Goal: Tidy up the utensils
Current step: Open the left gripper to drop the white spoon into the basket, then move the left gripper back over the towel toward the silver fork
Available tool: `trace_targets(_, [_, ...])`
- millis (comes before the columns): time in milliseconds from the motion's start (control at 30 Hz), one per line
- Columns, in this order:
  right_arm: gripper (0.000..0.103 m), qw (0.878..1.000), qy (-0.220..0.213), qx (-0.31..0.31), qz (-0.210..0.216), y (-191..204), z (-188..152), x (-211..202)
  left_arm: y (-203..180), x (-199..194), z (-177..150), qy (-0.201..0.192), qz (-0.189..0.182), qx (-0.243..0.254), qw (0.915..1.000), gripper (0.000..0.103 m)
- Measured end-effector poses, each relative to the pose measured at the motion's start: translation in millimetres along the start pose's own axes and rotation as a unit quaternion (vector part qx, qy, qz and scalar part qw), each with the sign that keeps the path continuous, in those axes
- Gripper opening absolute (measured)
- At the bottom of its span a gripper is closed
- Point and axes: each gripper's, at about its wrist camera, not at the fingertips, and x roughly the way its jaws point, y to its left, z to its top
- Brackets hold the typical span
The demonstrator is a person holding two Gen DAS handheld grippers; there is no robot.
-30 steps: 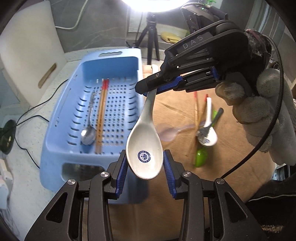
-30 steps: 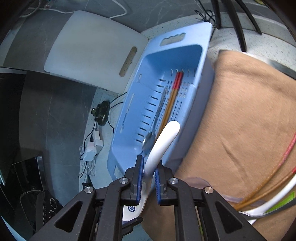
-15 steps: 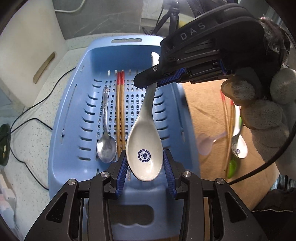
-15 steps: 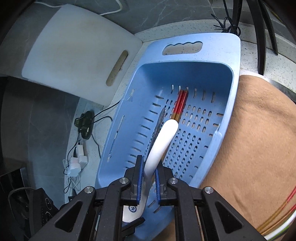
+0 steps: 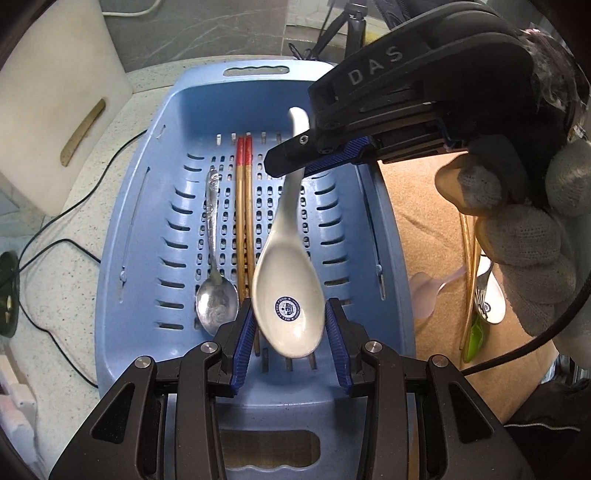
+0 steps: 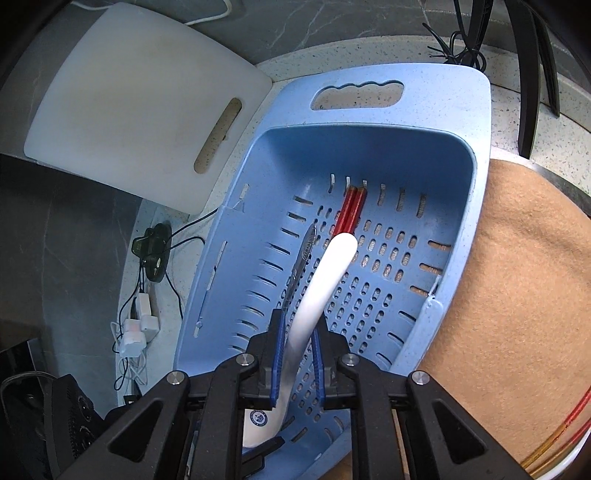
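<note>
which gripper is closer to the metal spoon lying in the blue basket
Left. The left gripper brackets the white spoon's bowl right beside the metal spoon's bowl. The right gripper, jaws opening, sits on the white handle, farther off.

You're probably at a home kitchen counter: a speckled pale stone worktop (image 5: 66,266), a white plastic cutting board with a slot handle (image 6: 140,99) against grey marbled wall tiles (image 6: 332,22), and a perforated blue plastic drying basket (image 5: 133,236).

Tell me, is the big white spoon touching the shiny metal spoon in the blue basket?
Apart. The left wrist view shows the chopsticks lying between the white spoon and the metal spoon all along their length.
</note>
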Motion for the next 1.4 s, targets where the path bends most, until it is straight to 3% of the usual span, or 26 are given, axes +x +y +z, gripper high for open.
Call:
trace_targets(167, [0.023,1.0,-0.003,-0.006,-0.002,1,0,-3,-1,-5,1,-0.01,0.006,-0.006,0.9999,0.036])
trace_targets(467, [0.024,1.0,-0.01,-0.01,0.0,-5,-7,-20,-10,-20,-5,-0.028,0.013,-0.007,0.9995,0.036])
trace_targets(767, [0.025,0.998,-0.056,-0.024,0.0,-42,-33,-97,-39,-45,-8,-0.059,0.004,0.019,0.9981,0.036])
trace_targets(900, [0.029,0.994,-0.101,-0.021,-0.023,-75,-59,-142,-60,-52,-10,-0.068,-0.012,0.034,0.997,0.036])
trace_targets(1000, [0.039,0.989,-0.14,-0.009,-0.042,-98,-82,-170,-78,-52,-10,-0.065,-0.035,0.04,0.9965,0.036])
trace_targets(1133, [0.042,0.985,-0.163,0.015,-0.052,-128,-111,-194,-108,-49,-12,-0.056,-0.058,0.06,0.9949,0.036])
trace_targets(1267, [0.042,0.986,-0.151,0.042,-0.051,-151,-140,-200,-142,-39,-17,-0.025,-0.074,0.082,0.9935,0.036])
trace_targets(1400, [0.042,0.989,-0.12,0.087,-0.015,-167,-158,-188,-163,-25,-25,-0.002,-0.087,0.101,0.9911,0.036])
